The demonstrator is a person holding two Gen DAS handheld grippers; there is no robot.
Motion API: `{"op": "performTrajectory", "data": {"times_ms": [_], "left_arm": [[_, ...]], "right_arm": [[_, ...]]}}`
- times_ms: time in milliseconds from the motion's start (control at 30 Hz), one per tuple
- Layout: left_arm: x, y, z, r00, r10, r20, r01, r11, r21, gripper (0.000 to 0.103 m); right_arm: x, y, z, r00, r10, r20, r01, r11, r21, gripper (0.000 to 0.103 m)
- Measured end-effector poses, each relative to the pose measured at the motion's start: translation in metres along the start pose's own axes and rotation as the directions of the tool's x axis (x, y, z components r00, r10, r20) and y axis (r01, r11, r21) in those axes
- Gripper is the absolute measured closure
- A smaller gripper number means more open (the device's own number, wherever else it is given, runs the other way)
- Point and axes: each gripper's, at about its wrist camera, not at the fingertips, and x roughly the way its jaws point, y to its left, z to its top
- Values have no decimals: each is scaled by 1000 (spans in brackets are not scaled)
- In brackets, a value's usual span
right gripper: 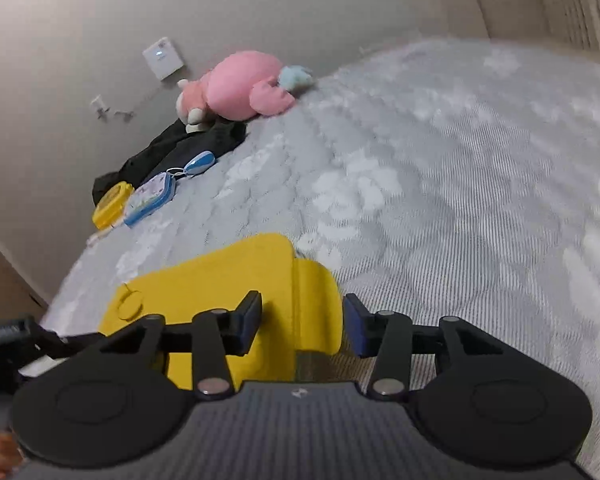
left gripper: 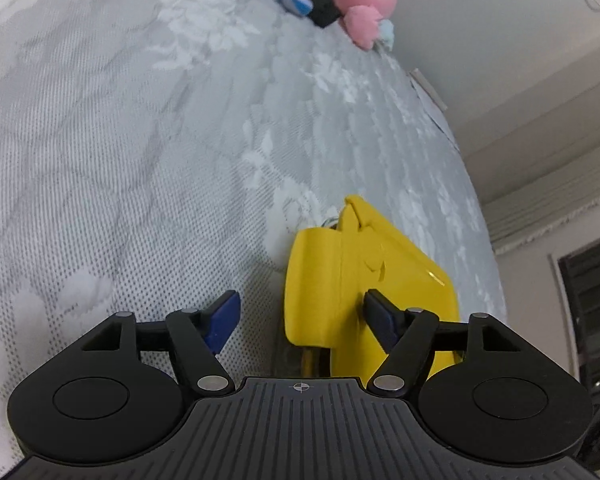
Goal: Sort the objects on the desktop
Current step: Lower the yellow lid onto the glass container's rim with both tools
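Note:
A yellow pouch (left gripper: 360, 280) with a fold-over flap (right gripper: 316, 308) lies close in front of both grippers on the grey flowered mattress (left gripper: 120, 160). My right gripper (right gripper: 302, 300) is shut on the pouch's flap end: one pad rests on the yellow body and the other presses the flap's outer edge. My left gripper (left gripper: 300, 300) stands open and wide. Its right finger (left gripper: 380, 316) hangs over the pouch, and its left finger (left gripper: 220, 320) is above bare mattress. The near end of the pouch is hidden under the gripper bodies.
Near the wall at the far end lie a pink plush toy (right gripper: 244, 88), black cloth (right gripper: 180, 148), a small blue-white gadget (right gripper: 200, 162), a blue-rimmed case (right gripper: 150, 198) and a round yellow box (right gripper: 112, 204). The mattress edge (left gripper: 480, 220) drops off just right of the pouch.

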Motion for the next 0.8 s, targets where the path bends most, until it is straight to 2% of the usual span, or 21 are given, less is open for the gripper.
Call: {"op": "performTrajectory", "data": {"times_ms": [33,67,133,200,267,333,433,500,533,567,633,700,800], "left_arm": [[0,-1,0,1000,3,1,-3,1000,10,28],[0,-4,-1,1000,10,3,-11,1000,26,28],[1,-8,-2,1000,20,5,-20,998,52,27],[2,-7,-3,999,35,1,-35,998,53,19],[4,-3,-2,999,41,-8,-40,999,35,15],[7,0,0,999,35,-15,-35,999,13,14],[8,-4,-1,998,54,13,-55,998,40,11],[5,-4,-1,999,25,20,-26,999,29,20],[3,-2,2,1000,-9,20,9,1000,-3,30],[-2,2,5,999,-42,28,43,998,-48,32],[-13,6,11,996,-56,68,62,994,-95,32],[-25,6,14,993,25,112,-16,997,-77,32],[-34,3,15,977,156,148,-152,988,-32,31]], "right_arm": [[0,2,0,1000,-4,5,4,1000,-19,65],[0,4,0,1000,-5,8,6,999,-33,65],[0,5,0,1000,0,7,0,999,-38,65],[-2,5,-1,1000,14,4,-14,1000,-22,65],[-3,9,-1,1000,14,10,-14,999,-50,65],[-2,14,-3,1000,-1,11,2,995,-98,61],[0,17,-3,1000,-16,18,18,994,-110,61],[-4,17,-2,998,-39,44,43,994,-102,62],[-10,18,-1,997,-41,68,48,994,-97,62],[-18,21,0,994,-37,100,46,994,-96,63],[-30,36,5,993,-7,122,23,990,-136,79],[-32,55,8,996,38,87,-22,983,-184,87],[-12,93,1,994,113,10,-108,968,-228,88]]}}
